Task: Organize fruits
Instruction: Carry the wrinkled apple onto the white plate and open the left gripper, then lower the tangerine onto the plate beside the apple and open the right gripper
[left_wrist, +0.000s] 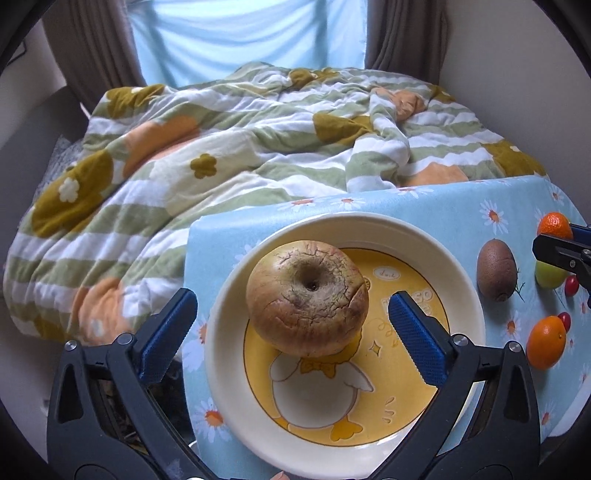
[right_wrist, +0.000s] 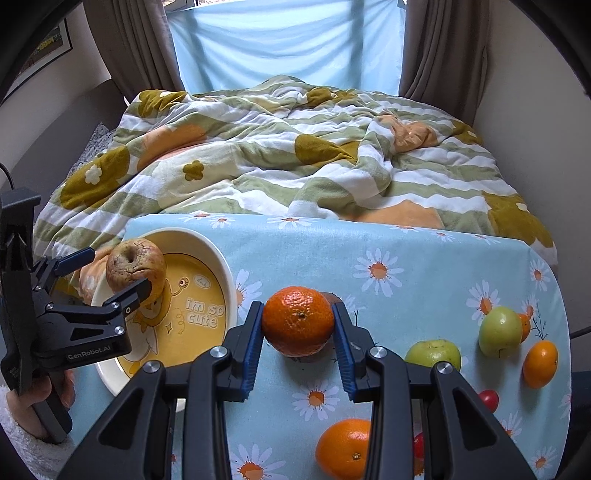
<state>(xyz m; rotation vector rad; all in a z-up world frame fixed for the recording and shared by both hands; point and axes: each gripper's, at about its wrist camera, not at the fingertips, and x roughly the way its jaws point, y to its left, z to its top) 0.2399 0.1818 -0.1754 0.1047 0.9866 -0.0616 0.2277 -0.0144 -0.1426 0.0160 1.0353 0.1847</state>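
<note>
My left claw (left_wrist: 291, 325) stands wide apart around the apple (left_wrist: 307, 297), pads clear of it on both sides. The apple sits in the plate (left_wrist: 461, 280), on its yellow centre, so I judge that fruit delivered; it is the only thing in the plate, which lies at the left end of the tabletop (right_wrist: 406, 251).

My right claw (right_wrist: 298, 343) is clamped on a tangerine (right_wrist: 297, 320), held above the cloth just right of the plate, with the kiwi (left_wrist: 496, 269) mostly hidden behind it.

Still loose on the tabletop, further right: an orange (right_wrist: 343, 448) near me, two green apples (right_wrist: 434, 354), two small oranges (right_wrist: 540, 363) and some cherry tomatoes (right_wrist: 488, 400). By my reckoning the job is barely begun: one fruit placed, one in hand, the rest waiting.
</note>
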